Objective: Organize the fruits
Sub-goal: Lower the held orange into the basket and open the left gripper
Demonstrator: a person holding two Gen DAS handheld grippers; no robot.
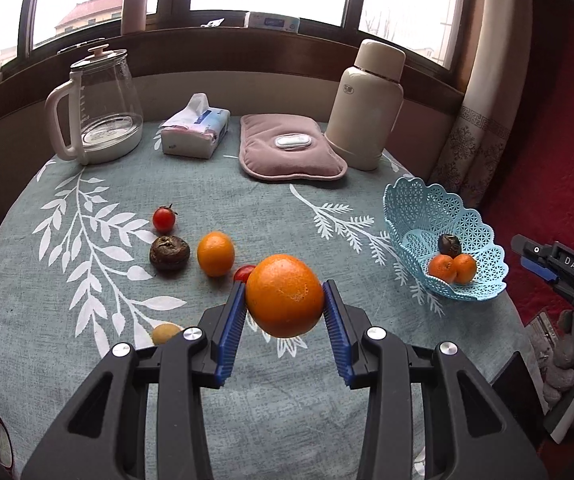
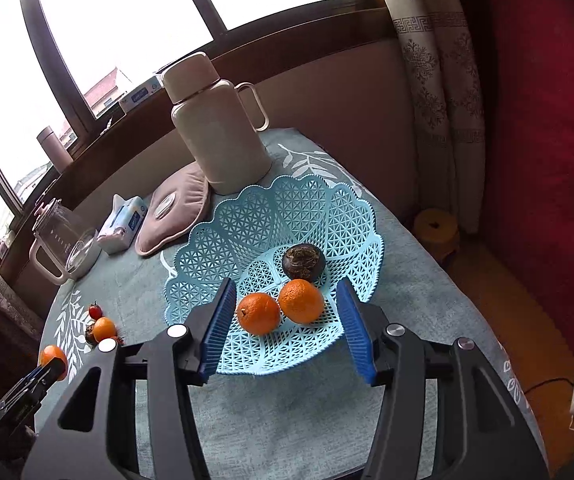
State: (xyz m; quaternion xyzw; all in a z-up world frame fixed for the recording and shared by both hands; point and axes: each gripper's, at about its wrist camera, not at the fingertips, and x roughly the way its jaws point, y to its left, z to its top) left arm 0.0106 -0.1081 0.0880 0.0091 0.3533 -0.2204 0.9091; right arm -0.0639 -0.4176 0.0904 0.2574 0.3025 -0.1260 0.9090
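we read "DAS" on our right gripper (image 1: pixel 543 264), jaws apart over the blue lattice plastic basket (image 2: pixel 327 208), left gripper (image 1: pixel 285 300) clamping a round orange (image 1: pixel 285 295), no clear long axis

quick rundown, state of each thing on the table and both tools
left tool: shut on big orange, lifted
right tool: open, empty, over basket
basket: holds two oranges, one dark fruit
glass kettle: upright, lid on
flask: upright, capped

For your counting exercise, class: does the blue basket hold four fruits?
No, the right wrist view shows three in the basket: two oranges and one dark fruit.
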